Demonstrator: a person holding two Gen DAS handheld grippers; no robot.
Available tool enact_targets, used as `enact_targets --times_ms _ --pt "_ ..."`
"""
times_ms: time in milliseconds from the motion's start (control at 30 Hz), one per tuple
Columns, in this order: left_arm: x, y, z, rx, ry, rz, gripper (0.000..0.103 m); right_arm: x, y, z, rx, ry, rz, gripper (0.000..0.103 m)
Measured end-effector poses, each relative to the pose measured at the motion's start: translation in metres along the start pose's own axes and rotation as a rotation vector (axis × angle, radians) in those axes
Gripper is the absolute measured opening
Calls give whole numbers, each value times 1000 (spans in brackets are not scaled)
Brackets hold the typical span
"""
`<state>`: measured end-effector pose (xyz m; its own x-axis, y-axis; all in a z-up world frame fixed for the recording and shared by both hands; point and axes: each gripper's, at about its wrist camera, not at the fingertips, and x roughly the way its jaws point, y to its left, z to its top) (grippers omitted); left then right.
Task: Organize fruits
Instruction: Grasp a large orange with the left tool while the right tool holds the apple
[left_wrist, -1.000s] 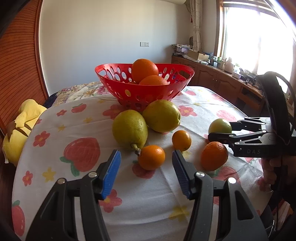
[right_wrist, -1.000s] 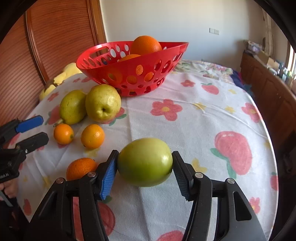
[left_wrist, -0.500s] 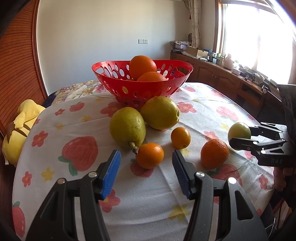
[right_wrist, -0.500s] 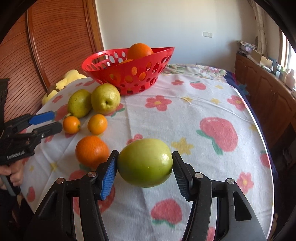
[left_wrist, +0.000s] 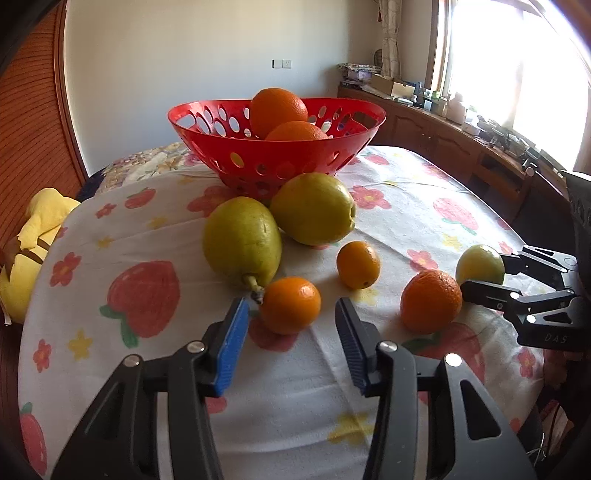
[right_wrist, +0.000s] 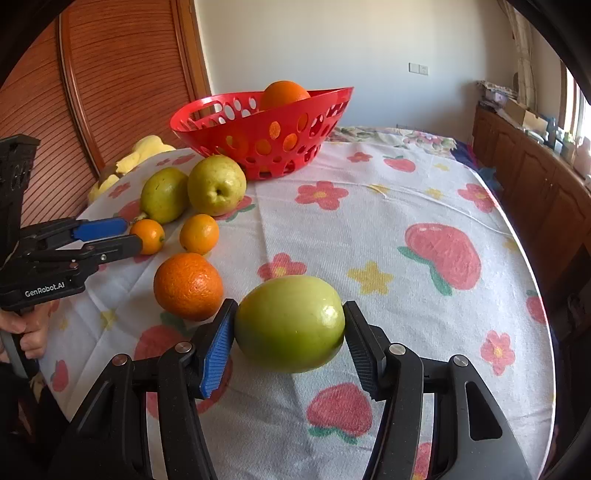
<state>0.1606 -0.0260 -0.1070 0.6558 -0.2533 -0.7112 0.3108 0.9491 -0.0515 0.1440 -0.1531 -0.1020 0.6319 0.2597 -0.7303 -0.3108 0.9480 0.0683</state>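
Note:
A red basket (left_wrist: 207, 114) with two oranges (left_wrist: 279, 110) stands at the far side of the flowered tablecloth (left_wrist: 147, 369). In front of it lie two yellow-green pears (left_wrist: 242, 240), a small orange (left_wrist: 357, 264) and a larger orange (left_wrist: 430, 299). My left gripper (left_wrist: 290, 301) straddles another small orange (left_wrist: 291, 317). Its jaws are closing, with a thin gap still showing on each side of the fruit. My right gripper (right_wrist: 290, 310) is shut on a green apple (right_wrist: 290, 323), held just above the cloth at the table's right side.
A yellow plush toy (left_wrist: 33, 240) lies off the table's left edge by a wooden panel (right_wrist: 110, 92). Low wooden cabinets (left_wrist: 461, 147) with clutter run under the window on the right. Bare cloth stretches right of the basket (right_wrist: 406, 206).
The left jaws have narrowed around the small orange. The right gripper carried the green apple back from the basket, toward the table's near right side.

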Motion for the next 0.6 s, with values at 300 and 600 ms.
enact_targets --times_ms 300,600 --pt "9 -2 11 -1 34 14 49 1 -1 0 -1 2 2 59" --pt "21 -3 9 6 69 23 49 0 1 -1 -9 -1 -7 59"
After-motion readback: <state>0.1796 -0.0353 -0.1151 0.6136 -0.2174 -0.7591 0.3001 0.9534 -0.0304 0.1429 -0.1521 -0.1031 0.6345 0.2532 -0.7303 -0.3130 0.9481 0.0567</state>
